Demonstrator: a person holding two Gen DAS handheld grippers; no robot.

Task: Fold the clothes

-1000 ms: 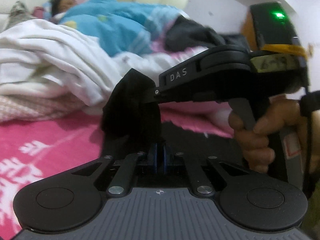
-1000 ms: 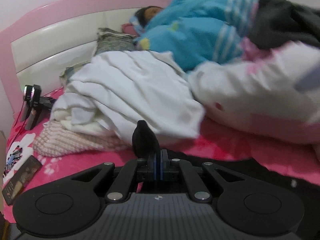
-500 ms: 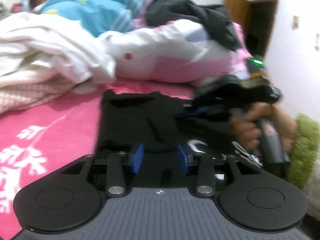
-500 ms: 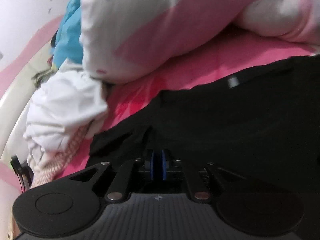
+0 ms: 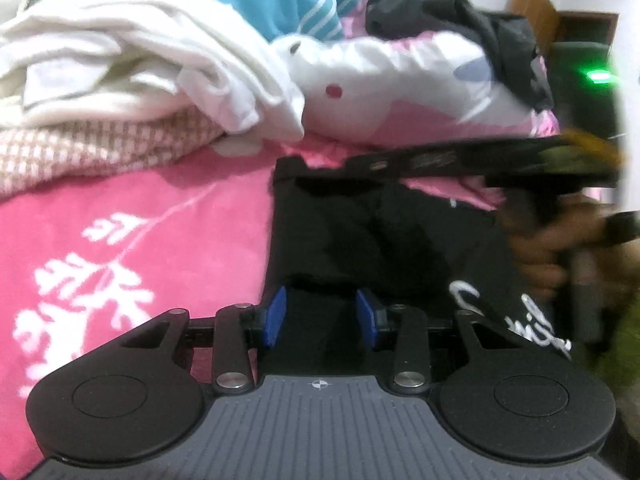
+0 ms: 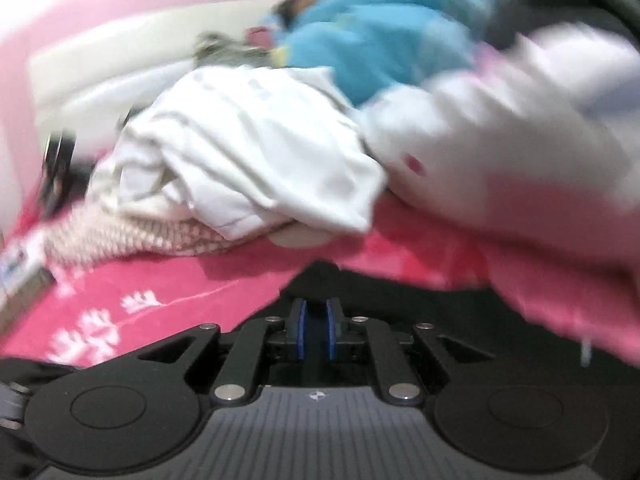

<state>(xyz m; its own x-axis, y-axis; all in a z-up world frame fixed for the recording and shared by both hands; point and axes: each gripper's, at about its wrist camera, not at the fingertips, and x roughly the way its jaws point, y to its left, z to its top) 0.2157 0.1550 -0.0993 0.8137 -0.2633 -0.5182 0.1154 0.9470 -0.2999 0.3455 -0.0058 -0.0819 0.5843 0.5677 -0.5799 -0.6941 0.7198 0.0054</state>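
My left gripper [image 5: 320,318] tilts down, jaws apart over the black shirt [image 5: 384,232] lying flat on the pink bedspread [image 5: 132,224]. My right gripper [image 6: 315,330] is opening narrowly, nothing pinched. White laundry [image 6: 256,148] is heaped behind.

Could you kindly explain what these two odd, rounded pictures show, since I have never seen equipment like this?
There is no robot here: a person holds a two-finger gripper in each hand, and each carries a wide-angle camera looking along its fingers, hence the bulging view. The dark plastic at the bottom of each picture is the tool itself.

The left camera shows the left gripper open, its blue pads apart over a black garment lying on a pink bedspread. The right hand with its tool is also visible there.

The right camera shows the right gripper, jaws opening, with nothing visibly gripped.

Behind lie white clothes and a pink-and-white quilt.
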